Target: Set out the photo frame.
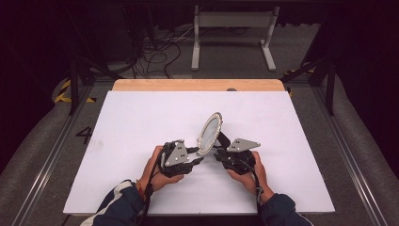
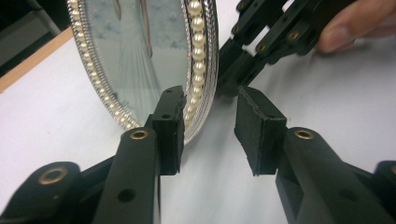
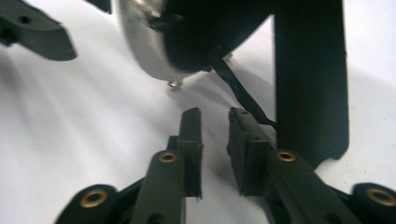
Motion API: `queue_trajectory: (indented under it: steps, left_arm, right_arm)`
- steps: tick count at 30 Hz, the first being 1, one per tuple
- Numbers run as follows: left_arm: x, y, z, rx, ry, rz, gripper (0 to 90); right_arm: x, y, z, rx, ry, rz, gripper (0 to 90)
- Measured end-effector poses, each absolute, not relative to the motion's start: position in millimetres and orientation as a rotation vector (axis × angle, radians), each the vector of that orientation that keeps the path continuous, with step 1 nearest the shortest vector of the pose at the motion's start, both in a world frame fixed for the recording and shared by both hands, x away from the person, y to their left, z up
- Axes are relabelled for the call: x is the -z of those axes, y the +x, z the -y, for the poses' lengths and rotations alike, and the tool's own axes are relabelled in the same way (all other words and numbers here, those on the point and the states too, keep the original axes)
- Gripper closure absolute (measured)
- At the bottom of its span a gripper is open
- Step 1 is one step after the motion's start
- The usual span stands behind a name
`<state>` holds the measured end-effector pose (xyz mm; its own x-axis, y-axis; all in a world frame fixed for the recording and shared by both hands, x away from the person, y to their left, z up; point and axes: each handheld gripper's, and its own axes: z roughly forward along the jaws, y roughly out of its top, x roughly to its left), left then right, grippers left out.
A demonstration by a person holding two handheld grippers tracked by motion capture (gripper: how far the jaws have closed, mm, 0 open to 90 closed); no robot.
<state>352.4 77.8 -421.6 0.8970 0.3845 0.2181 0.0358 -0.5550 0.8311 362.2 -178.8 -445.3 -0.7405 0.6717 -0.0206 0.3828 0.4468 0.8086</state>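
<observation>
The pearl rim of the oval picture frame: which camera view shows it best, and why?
The left gripper view: the pearl rim appears close, bead by bead. The high view gives the whole oval frame, small. The right gripper view shows its dark back.

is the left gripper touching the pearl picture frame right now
Cannot tell. In the left gripper view the left gripper stands open beside the oval pearl-rimmed frame; one pad overlaps the rim, hiding any contact or gap.

Oval pearl-rimmed frame (image 1: 210,133) upright on white table (image 1: 141,122), between left gripper (image 1: 196,156) and right gripper (image 1: 219,154).
</observation>
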Motion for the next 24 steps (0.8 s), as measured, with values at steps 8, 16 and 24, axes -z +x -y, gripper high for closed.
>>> queue_trajectory:
  steps: [8, 16, 24]
  left_arm:
    - [422.9, 347.2, -109.4, -0.554, 2.127, -0.429, 41.7]
    - [434.3, 336.3, -140.6, -0.535, 2.164, -0.489, 24.5]
    - [446.9, 320.9, -167.5, -0.552, 2.183, -0.607, 10.0]
  right_arm:
    - [433.4, 347.3, 175.9, -1.229, 0.864, -2.347, 57.1]
    - [430.6, 342.8, 164.5, -1.27, 0.882, -2.322, 46.3]
    - [432.9, 352.9, 148.8, -1.336, 0.973, -2.267, 40.8]
